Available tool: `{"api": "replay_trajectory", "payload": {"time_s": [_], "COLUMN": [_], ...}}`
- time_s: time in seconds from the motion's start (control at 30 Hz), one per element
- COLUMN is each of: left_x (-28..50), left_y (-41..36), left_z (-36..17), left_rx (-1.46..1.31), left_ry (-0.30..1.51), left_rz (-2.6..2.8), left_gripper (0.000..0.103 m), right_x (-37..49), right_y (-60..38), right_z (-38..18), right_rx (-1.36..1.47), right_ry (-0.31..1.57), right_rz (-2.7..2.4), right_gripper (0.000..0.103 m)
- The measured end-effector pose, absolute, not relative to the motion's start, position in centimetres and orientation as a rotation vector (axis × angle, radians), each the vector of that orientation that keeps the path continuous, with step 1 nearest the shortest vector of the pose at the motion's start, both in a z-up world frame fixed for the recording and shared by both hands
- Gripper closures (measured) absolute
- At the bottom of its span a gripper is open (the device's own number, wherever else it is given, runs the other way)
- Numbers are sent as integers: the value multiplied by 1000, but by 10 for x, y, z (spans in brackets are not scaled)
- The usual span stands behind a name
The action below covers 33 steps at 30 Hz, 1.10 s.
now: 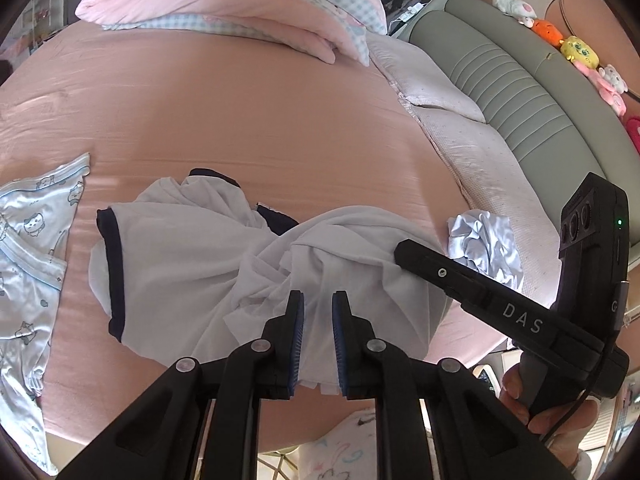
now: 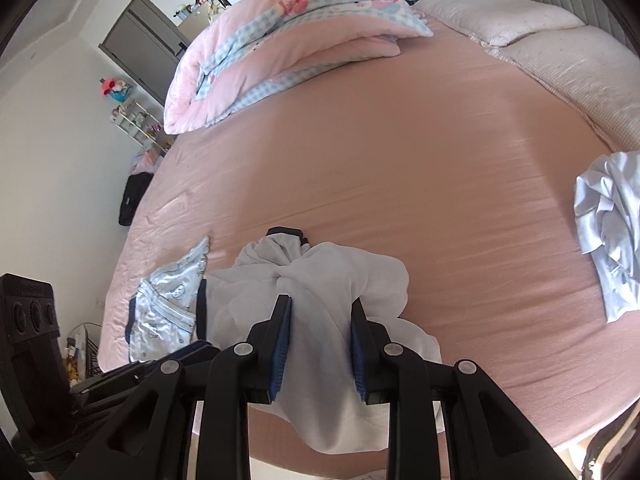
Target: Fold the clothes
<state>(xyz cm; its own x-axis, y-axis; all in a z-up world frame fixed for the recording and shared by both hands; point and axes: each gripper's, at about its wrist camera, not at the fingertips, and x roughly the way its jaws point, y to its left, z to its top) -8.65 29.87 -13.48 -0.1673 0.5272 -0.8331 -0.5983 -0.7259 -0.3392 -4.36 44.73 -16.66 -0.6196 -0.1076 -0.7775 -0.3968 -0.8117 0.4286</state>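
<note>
A white garment with navy trim (image 1: 192,256) lies crumpled near the front edge of the pink bed (image 1: 240,120). My left gripper (image 1: 318,300) has its jaws a small gap apart, with white cloth lying between them; whether it pinches the cloth is unclear. My right gripper (image 2: 320,306) is open, its jaws on either side of a ridge of the same garment (image 2: 320,280). In the left wrist view the right gripper (image 1: 404,254) rests against the garment's right side.
A light blue printed pyjama piece (image 1: 32,248) lies left of the garment. A crumpled pale blue satin piece (image 2: 612,232) lies to the right. A folded pink quilt (image 2: 288,40) and pillows (image 1: 440,92) sit at the far end by the grey headboard (image 1: 520,92).
</note>
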Motion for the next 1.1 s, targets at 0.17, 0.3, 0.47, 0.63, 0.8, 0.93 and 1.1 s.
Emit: {"api": "replay_trajectory", "payload": {"time_s": [0.17, 0.3, 0.47, 0.63, 0.8, 0.93, 1.1], "left_x": [-88, -95, -105, -113, -122, -124, -126], "left_y": [283, 269, 244, 220, 204, 190, 180], "left_z": [-142, -156, -170, -174, -184, -196, -210], "left_rx": [-1381, -1464, -1547, -1580, -1620, -1652, -1682], "left_ry": [192, 225, 136, 2, -48, -88, -127], "left_rz": [1978, 1976, 1994, 1996, 2020, 2029, 2020], "left_gripper": [90, 89, 66, 35, 35, 35, 35], "right_x": [-42, -28, -12, -11, -12, -14, -17], "right_y": [448, 459, 464, 450, 426, 408, 391], "right_z": [-170, -174, -171, -164, -159, -160, -163], "right_rx": [-1353, -1362, -1340, -1340, -1358, -1389, -1412], "right_ry": [624, 610, 692, 630, 532, 441, 332], "right_rz": [2457, 2415, 2418, 2433, 2456, 2464, 2474], "right_gripper": [76, 76, 76, 28, 28, 28, 28]}}
